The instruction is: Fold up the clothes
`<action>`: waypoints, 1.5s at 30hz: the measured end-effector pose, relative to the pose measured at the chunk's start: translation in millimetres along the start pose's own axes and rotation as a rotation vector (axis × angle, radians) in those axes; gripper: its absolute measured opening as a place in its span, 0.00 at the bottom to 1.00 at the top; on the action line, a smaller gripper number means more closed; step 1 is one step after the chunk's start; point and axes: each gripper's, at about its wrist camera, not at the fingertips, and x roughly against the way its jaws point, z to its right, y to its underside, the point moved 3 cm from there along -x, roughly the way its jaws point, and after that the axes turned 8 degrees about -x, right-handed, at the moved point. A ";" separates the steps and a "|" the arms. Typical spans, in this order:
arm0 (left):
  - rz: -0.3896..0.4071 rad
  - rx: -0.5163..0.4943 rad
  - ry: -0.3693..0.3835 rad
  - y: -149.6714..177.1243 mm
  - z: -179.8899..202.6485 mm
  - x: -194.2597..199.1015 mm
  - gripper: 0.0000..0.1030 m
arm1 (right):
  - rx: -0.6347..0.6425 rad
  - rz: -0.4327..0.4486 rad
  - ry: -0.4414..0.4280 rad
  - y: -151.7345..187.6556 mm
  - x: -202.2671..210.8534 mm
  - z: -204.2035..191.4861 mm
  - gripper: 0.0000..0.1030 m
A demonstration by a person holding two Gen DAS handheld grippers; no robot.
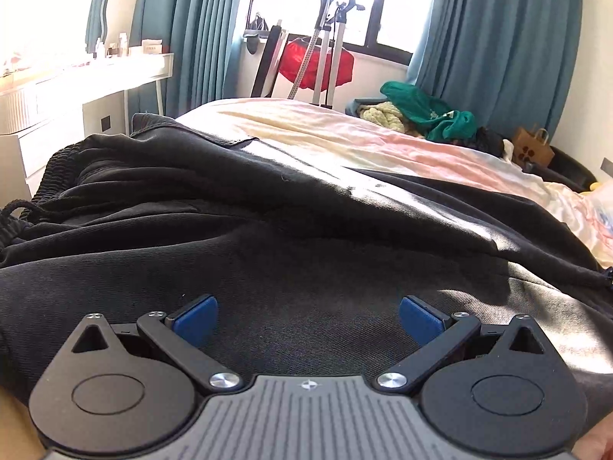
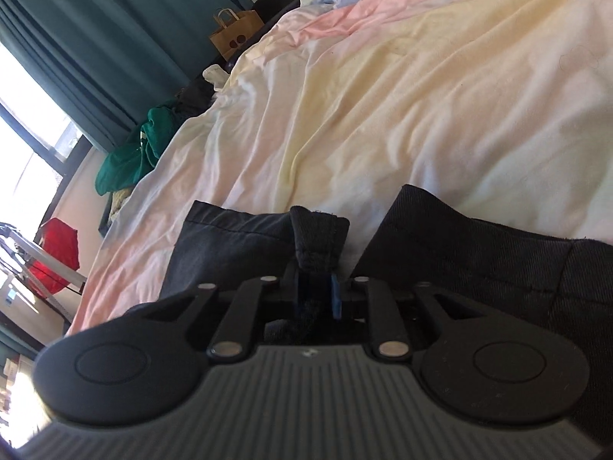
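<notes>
Black trousers (image 1: 268,230) lie spread across the bed, their elastic waistband with a drawstring at the far left. My left gripper (image 1: 308,320) is open, its blue pads (image 1: 195,320) wide apart, low over the dark cloth with nothing between them. In the right wrist view my right gripper (image 2: 318,287) is shut on a hemmed fold of the black trousers (image 2: 320,237); the cloth bunches up above the fingers and hangs to both sides over the bed sheet (image 2: 383,115).
The pastel bed sheet (image 1: 345,134) stretches beyond the trousers. A pile of green and cream clothes (image 1: 425,111) lies at the bed's far side. A brown paper bag (image 1: 532,147), teal curtains, a white desk (image 1: 95,76) and a metal stand with a red item (image 1: 318,61) stand around.
</notes>
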 end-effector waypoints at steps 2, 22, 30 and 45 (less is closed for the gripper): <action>-0.006 0.010 0.000 0.8 -1.3 1.3 0.99 | 0.017 -0.023 0.017 5.0 12.5 -6.4 0.29; 0.043 0.003 -0.036 0.0 -16.3 67.6 1.00 | 0.343 -0.096 -0.119 111.0 191.4 -55.2 0.67; -0.007 0.140 -0.059 -1.3 -64.4 107.1 1.00 | 0.411 -0.173 -0.149 125.6 194.7 -50.2 0.67; -0.174 0.708 -0.038 29.4 -173.7 135.9 0.99 | 0.322 -0.198 -0.139 117.2 185.5 -34.8 0.67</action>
